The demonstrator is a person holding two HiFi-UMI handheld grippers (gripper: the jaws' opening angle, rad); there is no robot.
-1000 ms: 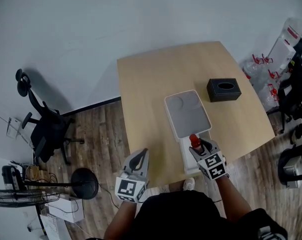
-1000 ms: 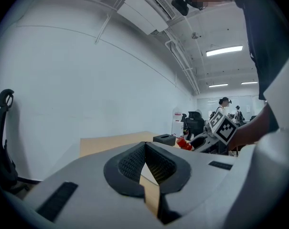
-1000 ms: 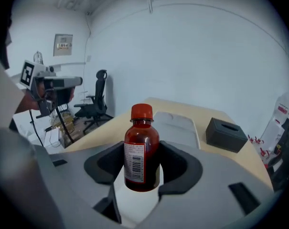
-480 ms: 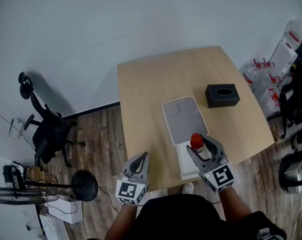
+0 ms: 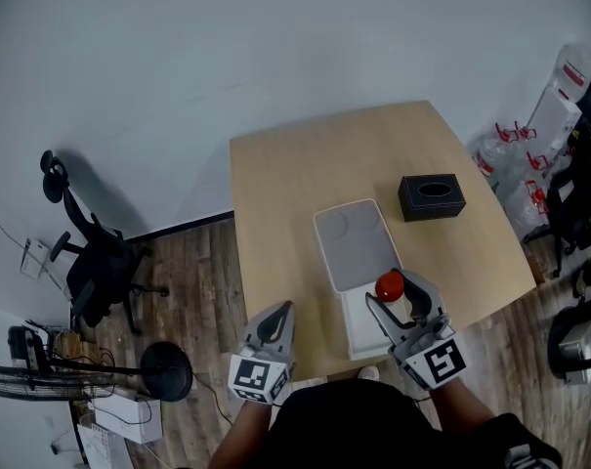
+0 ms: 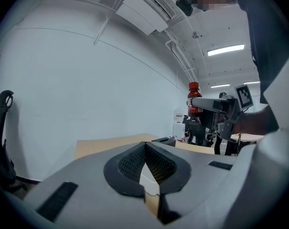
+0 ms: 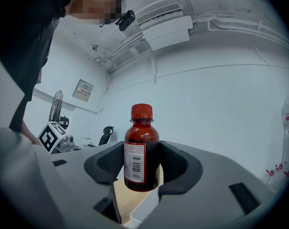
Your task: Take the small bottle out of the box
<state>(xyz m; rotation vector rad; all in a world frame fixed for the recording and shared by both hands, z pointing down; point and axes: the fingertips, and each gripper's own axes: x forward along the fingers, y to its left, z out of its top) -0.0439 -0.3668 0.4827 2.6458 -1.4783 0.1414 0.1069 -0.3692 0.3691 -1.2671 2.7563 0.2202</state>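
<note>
A small dark-red bottle (image 5: 390,287) with a red cap stands upright between the pads of my right gripper (image 5: 401,299), which is shut on its body (image 7: 141,151). It hangs above the near end of the open white box (image 5: 352,332), clear of the rim (image 7: 143,208). The box's lid (image 5: 356,246) lies flat behind it, grey side up. My left gripper (image 5: 275,317) hovers at the table's front edge, left of the box, jaws shut on nothing (image 6: 145,164). In the left gripper view the bottle (image 6: 194,99) shows off to the right, held high.
A black tissue box (image 5: 432,196) sits on the light wooden table (image 5: 295,184) at the back right. Off the table stand an office chair (image 5: 95,262) and a fan base (image 5: 168,371) on the left, with bags and gear on the right.
My right gripper has lifted the bottle up out of the box and drawn it slightly nearer to me. The left gripper has stayed where it was.
</note>
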